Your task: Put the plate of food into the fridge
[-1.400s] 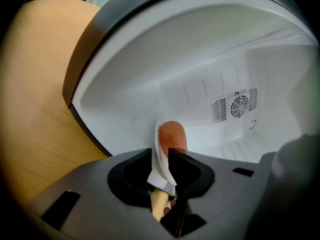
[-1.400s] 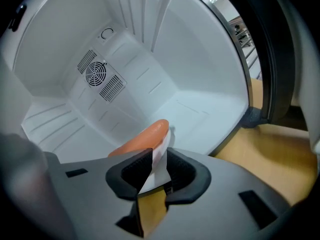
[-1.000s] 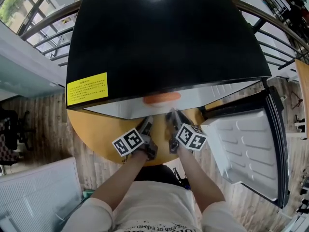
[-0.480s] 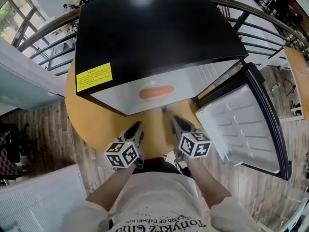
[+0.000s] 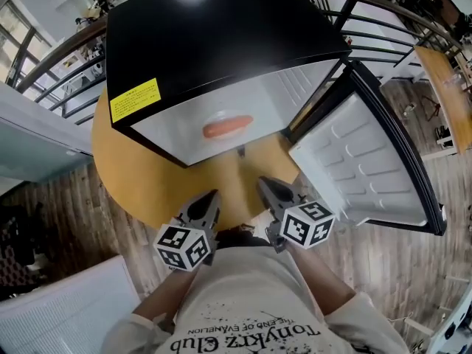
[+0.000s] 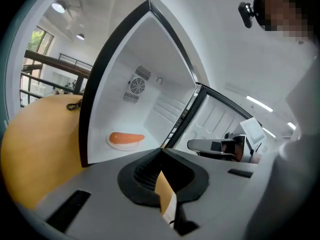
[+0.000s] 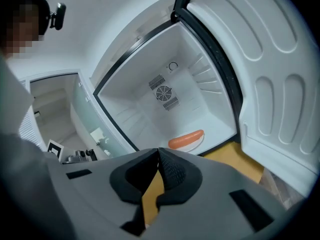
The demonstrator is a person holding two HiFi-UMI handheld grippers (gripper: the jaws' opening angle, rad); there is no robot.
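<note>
A white plate (image 5: 227, 133) with an orange sausage (image 5: 227, 127) lies on the floor of the open black fridge (image 5: 214, 43). It also shows in the left gripper view, where the plate (image 6: 118, 144) carries the sausage (image 6: 127, 137), and in the right gripper view as the sausage (image 7: 186, 139). My left gripper (image 5: 209, 198) and right gripper (image 5: 265, 187) hover over the table in front of the fridge opening, well short of the plate. Both are shut with nothing held, seen in the left gripper (image 6: 161, 154) and right gripper (image 7: 159, 151) views.
The fridge stands on a round yellow table (image 5: 140, 175). Its white-lined door (image 5: 369, 161) is swung wide open to the right. Metal railings (image 5: 398, 21) run behind, wooden floor (image 5: 66, 198) surrounds the table, and a white panel (image 5: 66, 308) sits low left.
Both grippers have drawn back from the fridge opening toward my body, empty. The plate with the sausage stays inside the fridge.
</note>
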